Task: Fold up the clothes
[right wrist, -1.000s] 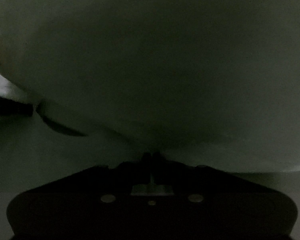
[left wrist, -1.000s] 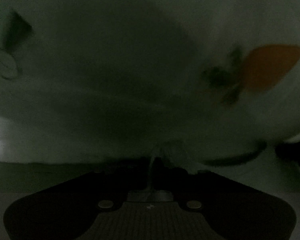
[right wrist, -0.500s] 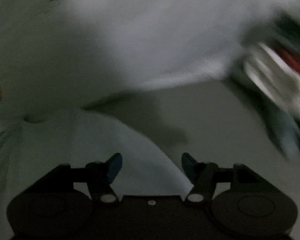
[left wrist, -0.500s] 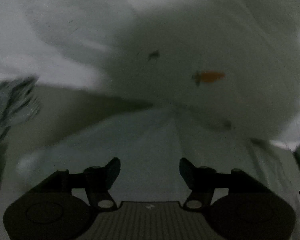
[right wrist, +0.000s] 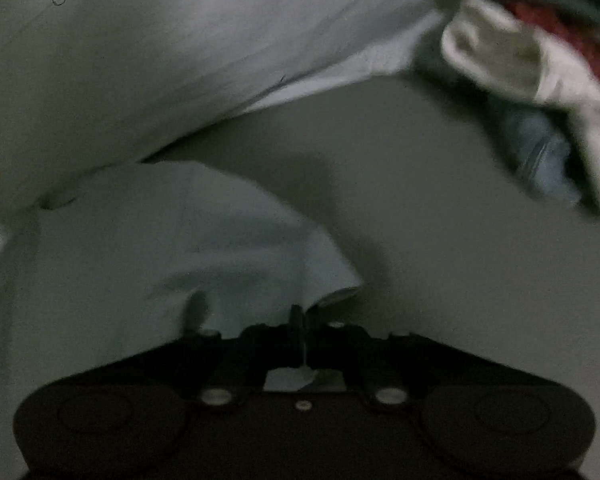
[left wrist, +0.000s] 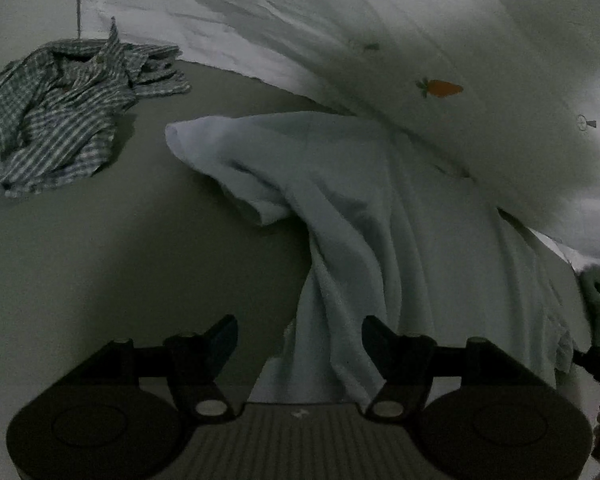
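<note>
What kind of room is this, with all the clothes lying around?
Probably a bedroom or laundry spot at home: a crumpled checked shirt, a pale blue garment being folded, and white carrot-print bedding behind.

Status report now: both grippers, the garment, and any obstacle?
Left gripper opening, pale blue garment between jaws, unpinched. Right gripper shut on its edge. Checked shirt lies apart.

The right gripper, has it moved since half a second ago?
No. The right gripper keeps its place against the pale blue garment and clothes pile; only its jaws have shut on the garment's edge.
</note>
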`<control>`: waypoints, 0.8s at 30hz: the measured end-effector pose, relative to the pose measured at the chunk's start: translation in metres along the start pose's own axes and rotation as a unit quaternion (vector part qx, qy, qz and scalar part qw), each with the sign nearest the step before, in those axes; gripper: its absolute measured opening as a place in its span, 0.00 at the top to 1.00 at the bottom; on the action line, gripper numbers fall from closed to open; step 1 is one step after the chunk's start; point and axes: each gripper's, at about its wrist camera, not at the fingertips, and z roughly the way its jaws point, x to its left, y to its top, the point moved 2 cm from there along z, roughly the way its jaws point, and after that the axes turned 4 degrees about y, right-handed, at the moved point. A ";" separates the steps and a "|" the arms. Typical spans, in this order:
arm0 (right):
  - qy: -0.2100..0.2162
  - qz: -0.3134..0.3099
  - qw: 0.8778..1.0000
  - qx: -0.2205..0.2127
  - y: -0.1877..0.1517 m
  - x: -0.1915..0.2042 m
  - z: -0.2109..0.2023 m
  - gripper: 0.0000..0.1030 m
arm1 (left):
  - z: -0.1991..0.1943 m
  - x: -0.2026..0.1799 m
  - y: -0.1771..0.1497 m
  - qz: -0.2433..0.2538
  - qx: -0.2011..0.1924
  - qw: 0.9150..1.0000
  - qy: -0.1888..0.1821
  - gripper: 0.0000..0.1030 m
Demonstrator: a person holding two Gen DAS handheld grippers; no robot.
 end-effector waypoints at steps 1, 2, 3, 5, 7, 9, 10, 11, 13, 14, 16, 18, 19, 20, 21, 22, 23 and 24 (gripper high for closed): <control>-0.018 -0.005 1.000 -0.003 0.006 -0.004 0.004 0.99 | -0.004 0.002 -0.003 -0.003 0.002 1.000 -0.002 0.32; -0.027 -0.002 1.000 -0.005 0.010 -0.010 0.005 0.99 | -0.006 0.003 -0.005 -0.005 0.004 1.000 -0.004 0.32; -0.024 0.009 1.000 -0.004 0.014 -0.018 0.003 0.98 | -0.008 0.004 -0.007 -0.005 0.007 1.000 -0.006 0.32; -0.007 0.025 1.000 -0.014 0.021 -0.025 -0.008 0.95 | -0.013 0.007 -0.013 -0.004 0.014 1.000 -0.010 0.32; -0.017 0.018 0.999 -0.032 0.020 -0.020 -0.027 0.81 | -0.019 0.004 -0.021 0.011 0.017 1.000 -0.018 0.32; -0.018 0.001 0.999 -0.041 0.011 -0.012 -0.045 0.60 | -0.023 0.002 -0.029 0.021 0.021 0.999 -0.029 0.32; -0.009 -0.004 0.999 -0.042 0.002 -0.009 -0.054 0.58 | -0.024 0.002 -0.032 0.022 0.024 0.999 -0.037 0.32; 0.005 -0.001 0.999 -0.034 -0.010 -0.007 -0.060 0.56 | -0.026 0.001 -0.037 0.022 0.025 0.998 -0.046 0.32; 0.039 0.013 0.999 -0.010 -0.037 -0.005 -0.074 0.53 | -0.029 0.001 -0.042 0.025 0.029 0.997 -0.062 0.32; 0.053 0.021 0.998 0.002 -0.051 -0.003 -0.081 0.52 | -0.031 0.001 -0.045 0.028 0.031 0.997 -0.069 0.32; 0.077 0.037 0.996 0.024 -0.084 0.002 -0.096 0.50 | -0.033 0.001 -0.051 0.036 0.036 0.995 -0.083 0.32; 0.098 0.063 0.992 0.047 -0.114 0.006 -0.107 0.49 | -0.032 0.002 -0.054 0.038 0.046 0.993 -0.106 0.32; 0.108 0.078 0.989 0.058 -0.127 0.008 -0.112 0.49 | -0.030 0.003 -0.056 0.038 0.052 0.991 -0.119 0.34; 0.115 0.094 0.987 0.065 -0.138 0.009 -0.116 0.49 | -0.027 0.002 -0.057 0.040 0.060 0.989 -0.131 0.34; 0.118 0.107 0.985 0.060 -0.146 0.009 -0.122 0.49 | -0.024 0.002 -0.059 0.041 0.069 0.986 -0.144 0.34; 0.119 0.115 0.985 0.058 -0.154 0.011 -0.129 0.48 | -0.019 0.001 -0.062 0.044 0.083 0.983 -0.158 0.39; 0.118 0.118 0.984 0.062 -0.159 0.014 -0.135 0.49 | -0.014 0.000 -0.065 0.046 0.095 0.980 -0.170 0.45; 0.114 0.118 0.985 0.062 -0.162 0.016 -0.140 0.49 | -0.009 0.000 -0.067 0.048 0.101 0.978 -0.174 0.61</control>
